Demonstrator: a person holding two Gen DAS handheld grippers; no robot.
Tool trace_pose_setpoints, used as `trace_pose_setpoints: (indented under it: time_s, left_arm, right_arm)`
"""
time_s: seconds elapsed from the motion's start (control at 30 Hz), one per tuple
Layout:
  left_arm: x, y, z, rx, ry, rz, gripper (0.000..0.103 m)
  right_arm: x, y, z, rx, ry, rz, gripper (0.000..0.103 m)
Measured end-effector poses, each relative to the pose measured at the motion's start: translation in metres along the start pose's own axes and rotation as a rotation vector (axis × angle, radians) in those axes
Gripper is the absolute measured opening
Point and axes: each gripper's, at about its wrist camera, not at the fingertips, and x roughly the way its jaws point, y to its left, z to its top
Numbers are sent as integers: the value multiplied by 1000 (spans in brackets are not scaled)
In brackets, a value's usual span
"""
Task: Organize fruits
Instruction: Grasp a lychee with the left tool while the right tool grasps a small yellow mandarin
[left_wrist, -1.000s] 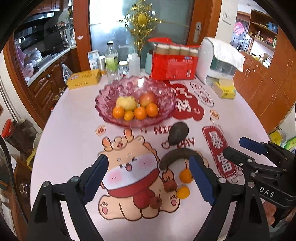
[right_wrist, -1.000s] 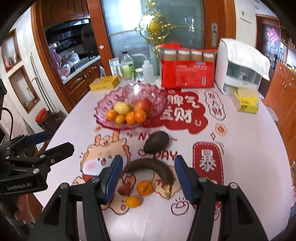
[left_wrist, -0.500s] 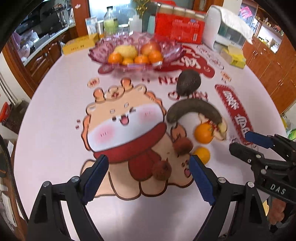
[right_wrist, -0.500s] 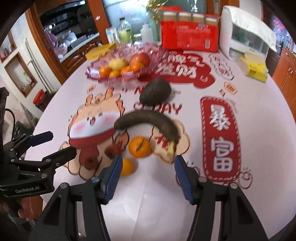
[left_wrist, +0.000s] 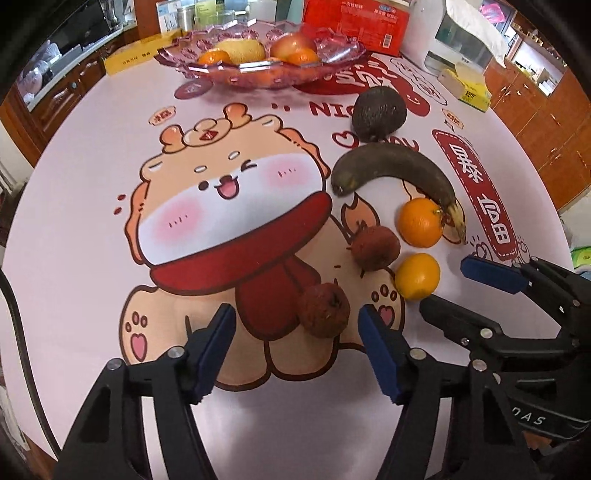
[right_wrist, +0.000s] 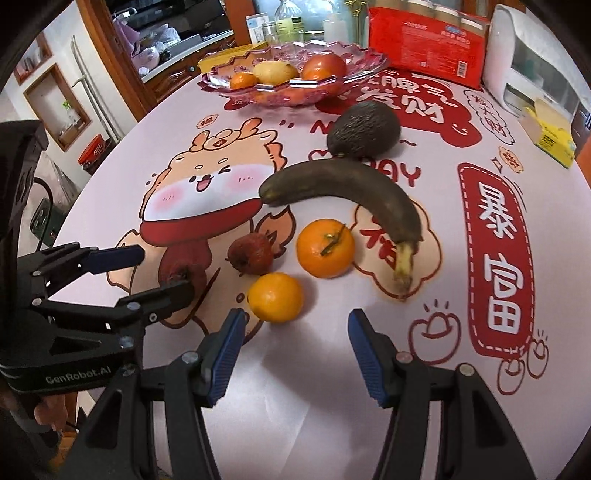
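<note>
Loose fruit lies on the printed tablecloth: a dark avocado (left_wrist: 378, 112), a blackened banana (left_wrist: 395, 171), an orange mandarin (left_wrist: 420, 221), a smaller yellow-orange citrus (left_wrist: 417, 276) and two wrinkled red-brown fruits (left_wrist: 375, 248) (left_wrist: 324, 310). My left gripper (left_wrist: 295, 341) is open, low over the table, its jaws either side of the nearer red-brown fruit. My right gripper (right_wrist: 293, 345) is open and empty just short of the small citrus (right_wrist: 275, 297). A pink glass bowl (left_wrist: 332, 59) at the back holds several fruits.
Behind the bowl stand a red carton pack (left_wrist: 354, 24), bottles and jars (right_wrist: 288, 22) and a white appliance (right_wrist: 532, 70). A yellow box (left_wrist: 127, 61) lies at back left, another (right_wrist: 552, 133) at right. Wooden cabinets surround the round table.
Both grippers have dropped and moved forward toward the loose fruit. The left one now brackets the nearer red-brown fruit; the right one has closed in on the small citrus.
</note>
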Motion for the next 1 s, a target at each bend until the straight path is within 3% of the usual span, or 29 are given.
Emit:
trace_pose_setpoints:
  time_s: [0.23,0.47,0.57,0.63,0.8,1.0]
  left_arm:
    - [7,4,1,1,19,-30,57]
    - [11,6,5,15,26,-63,52]
    - [12,4,6,30,26,-78,52]
    - [13,1,7,46,23,-78,49]
    - [14,-5,8,71,22,-83,30]
    - [14,-4,7,61,29,-98,27]
  right_arm:
    - [8,9,4,-39,-8,21,48]
    - [18,6,7,-5,22,82,46]
    - [21,4,8,-4,32,83,35]
    - [21,2,8,7,33,94,35]
    - [18,0,8,21,24,86,35]
    - [11,-2,9,32,10,83,34]
